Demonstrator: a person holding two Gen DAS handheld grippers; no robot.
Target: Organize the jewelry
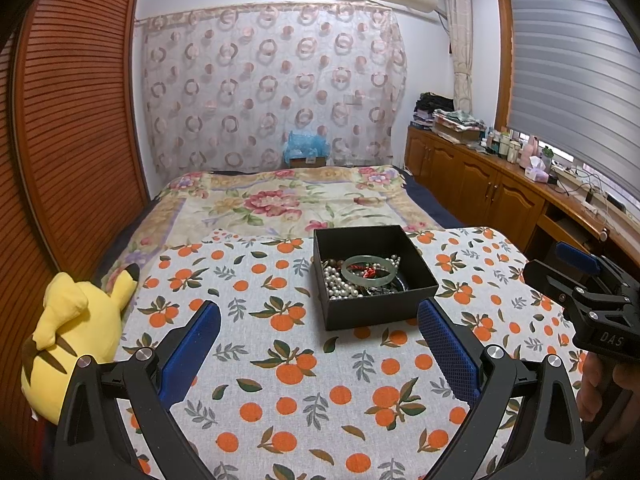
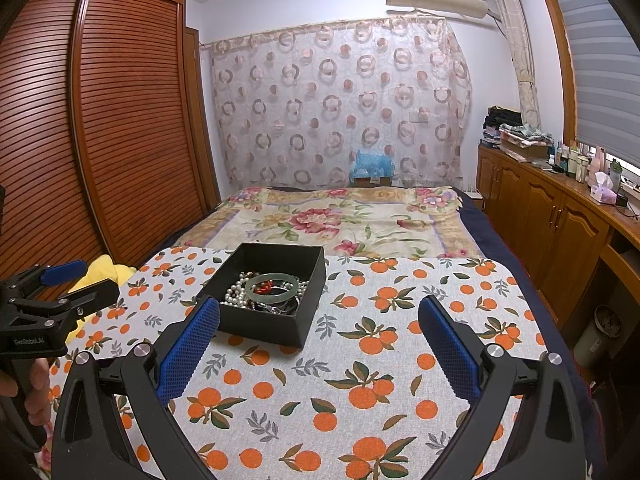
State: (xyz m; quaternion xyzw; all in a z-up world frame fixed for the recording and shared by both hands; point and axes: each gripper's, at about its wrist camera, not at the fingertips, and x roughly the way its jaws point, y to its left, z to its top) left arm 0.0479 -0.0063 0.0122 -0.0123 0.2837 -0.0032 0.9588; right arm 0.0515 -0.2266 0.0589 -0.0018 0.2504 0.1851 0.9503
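You are holding both the left gripper (image 1: 320, 344) and the right gripper (image 2: 319, 340) with jaws apart over the orange-print tablecloth (image 1: 304, 400). The jade bangle (image 1: 367, 271) is lying on tangled pearls (image 1: 337, 283) inside the black box (image 1: 372, 308), so lifting it is risking snagged strands.

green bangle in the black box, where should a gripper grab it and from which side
Probably from above. The green bangle lies nearly flat on top of the pearls inside the black box, whose walls block a sideways reach. Pinch one stretch of its rim, one finger inside the hoop and one outside, preferably the near arc. Both the left gripper and right gripper are open.
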